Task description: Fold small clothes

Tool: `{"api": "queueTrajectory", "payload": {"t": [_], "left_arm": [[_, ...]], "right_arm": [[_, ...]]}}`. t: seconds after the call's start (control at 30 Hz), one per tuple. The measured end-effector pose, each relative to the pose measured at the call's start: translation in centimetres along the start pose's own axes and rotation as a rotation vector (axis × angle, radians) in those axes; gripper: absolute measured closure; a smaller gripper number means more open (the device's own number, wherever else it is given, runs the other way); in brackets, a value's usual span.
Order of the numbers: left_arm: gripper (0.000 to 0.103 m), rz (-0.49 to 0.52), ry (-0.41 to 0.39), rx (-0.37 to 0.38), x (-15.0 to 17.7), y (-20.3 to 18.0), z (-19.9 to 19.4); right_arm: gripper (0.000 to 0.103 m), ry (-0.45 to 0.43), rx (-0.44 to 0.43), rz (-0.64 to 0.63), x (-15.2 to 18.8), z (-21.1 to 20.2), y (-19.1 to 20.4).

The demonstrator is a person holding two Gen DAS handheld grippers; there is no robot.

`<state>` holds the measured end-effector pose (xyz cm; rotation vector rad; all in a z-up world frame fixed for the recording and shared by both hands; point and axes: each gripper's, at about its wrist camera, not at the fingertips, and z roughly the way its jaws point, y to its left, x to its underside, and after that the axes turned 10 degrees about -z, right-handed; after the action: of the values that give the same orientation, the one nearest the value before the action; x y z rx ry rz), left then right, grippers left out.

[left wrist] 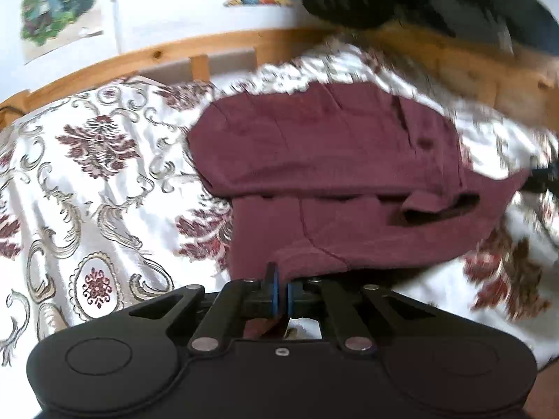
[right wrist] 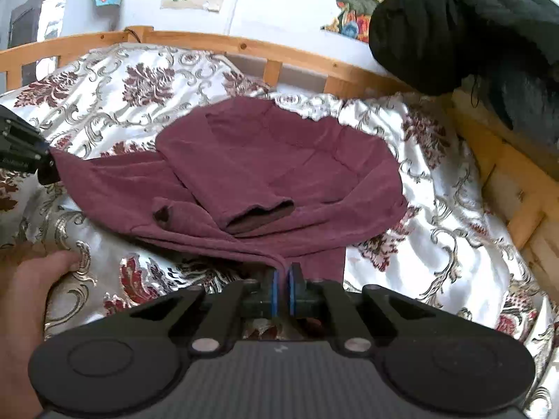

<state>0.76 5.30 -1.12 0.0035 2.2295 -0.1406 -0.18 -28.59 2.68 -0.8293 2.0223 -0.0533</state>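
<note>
The black body of each gripper fills the bottom of its own view and hides the bed just under it. In the left wrist view the left gripper (left wrist: 282,295) has its jaws almost closed on the near hem of the maroon garment (left wrist: 335,160), and a bit of cloth shows below the blue pads; the right half of this picture is blurred, so the pattern there is hard to read. In the right wrist view, which is sharp, the right gripper (right wrist: 283,288) has its jaws pressed together on a thin fold of the same garment's near edge. Only this view shows a bare hand (right wrist: 38,279) at the lower left, cut off by the frame, and the black tip of the other gripper touching the garment's left corner. The garment lies on the patterned bedspread (right wrist: 436,209) in the middle of the bed, partly folded, with one sleeve laid across the body and its dark cuff (right wrist: 260,214) open toward the camera. Behind is the wooden bed rail (right wrist: 209,40), then a dark bundle of cloth (right wrist: 454,28), cut off at the upper right, and paper pictures (left wrist: 59,3) on the wall.
</note>
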Motion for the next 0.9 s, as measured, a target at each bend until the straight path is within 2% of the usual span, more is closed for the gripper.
{"api": "queueTrajectory", "payload": {"t": [0.2, 0.33, 0.53, 0.7, 0.8, 0.9], "left_arm": [[0.099, -0.030, -0.121, 0.051, -0.2, 0.1, -4.7], [0.099, -0.034, -0.126, 0.092, -0.2, -0.1, -7.8], [0.099, 0.000, -0.131, 0.138, 0.2, -0.4, -11.8], [0.099, -0.004, -0.129, 0.128, -1.4, -0.7, -11.4], [0.099, -0.016, -0.127, 0.128, -4.2, -0.9, -10.4], [0.099, -0.006, -0.116, 0.095, -8.1, -1.3, -8.7]], "right_arm": [[0.097, -0.050, 0.010, 0.071, -0.8, -3.5, -0.9], [0.097, -0.068, -0.004, 0.077, -1.2, -7.1, -0.6], [0.097, -0.057, -0.081, 0.083, -1.0, -11.2, -0.6], [0.097, -0.064, -0.076, 0.086, -1.6, -10.7, -1.1], [0.097, -0.084, -0.051, 0.065, -2.9, -9.2, -2.2], [0.097, -0.092, -0.032, 0.048, -4.8, -7.1, -4.1]]}}
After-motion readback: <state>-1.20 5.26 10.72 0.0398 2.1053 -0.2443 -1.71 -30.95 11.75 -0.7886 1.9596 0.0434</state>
